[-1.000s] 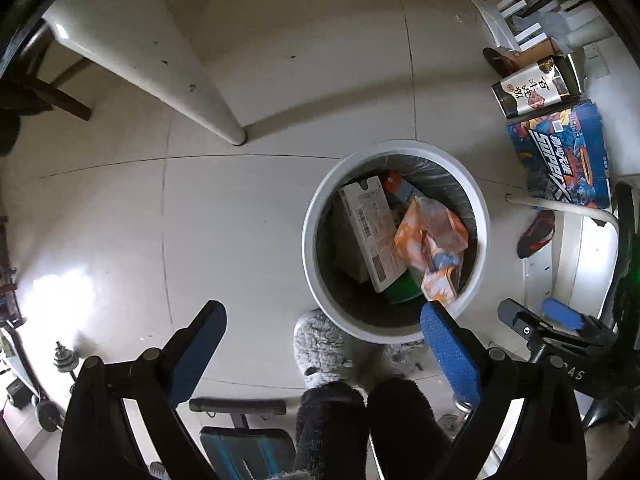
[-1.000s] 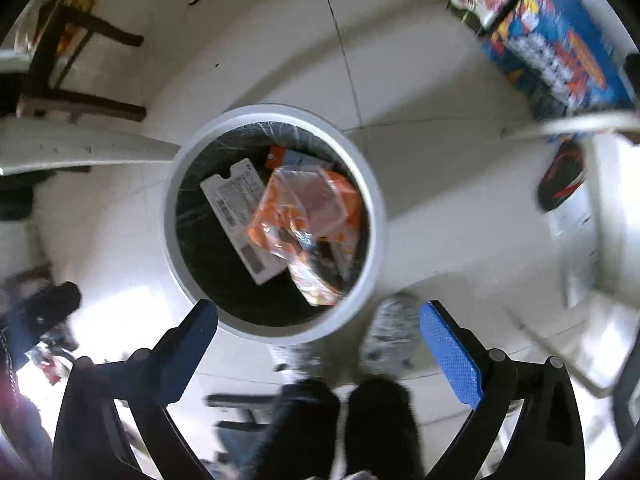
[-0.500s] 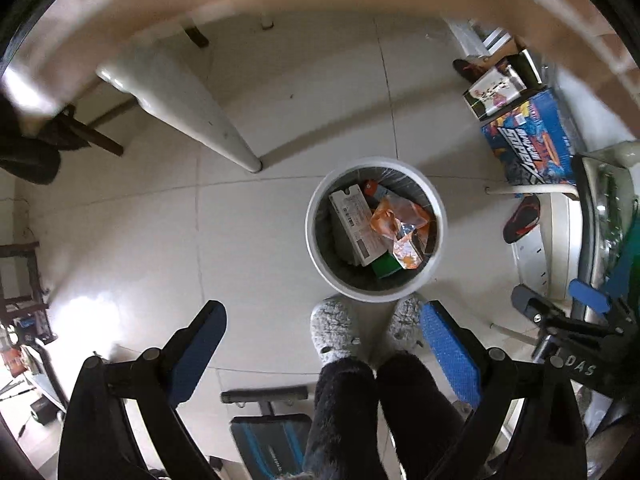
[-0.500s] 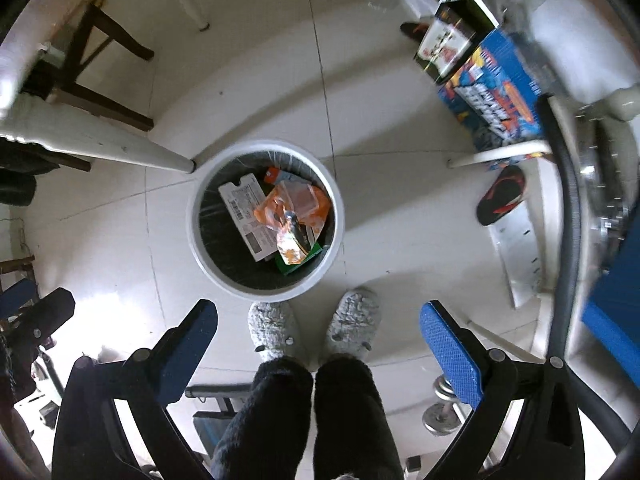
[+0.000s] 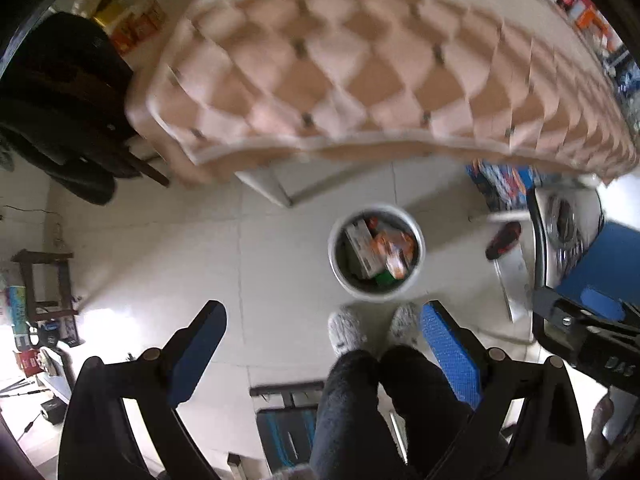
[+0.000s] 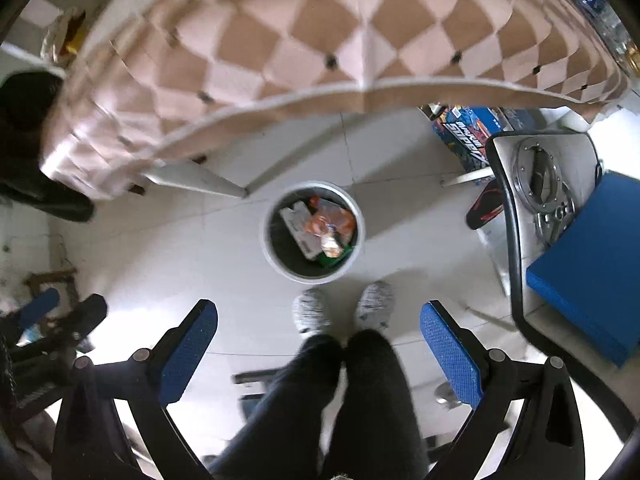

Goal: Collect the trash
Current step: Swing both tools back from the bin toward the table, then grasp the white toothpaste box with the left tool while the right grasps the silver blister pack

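While both grippers hang high over the pale tiled floor (image 6: 224, 248), the left gripper (image 5: 320, 344) and right gripper (image 6: 318, 340) gape wide, holding nothing. Below, the round white waste bin (image 6: 269, 248) holds an orange wrapper (image 6: 336, 222) and what seems a white carton. The dropping step looks done; next, seek more trash, perhaps on the checked-cloth table (image 6: 320, 32).

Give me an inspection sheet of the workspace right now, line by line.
Surface: pale tiled floor, bare near the bin.
Job's things: white trash bin upright, holding an orange wrapper and a white carton.
Clutter: blue box, sandal.
Grippers: left claw open, empty; right claw open, empty.
Cables: nothing seen.
Surroundings: checkered tablecloth above; person's slippers by the bin.
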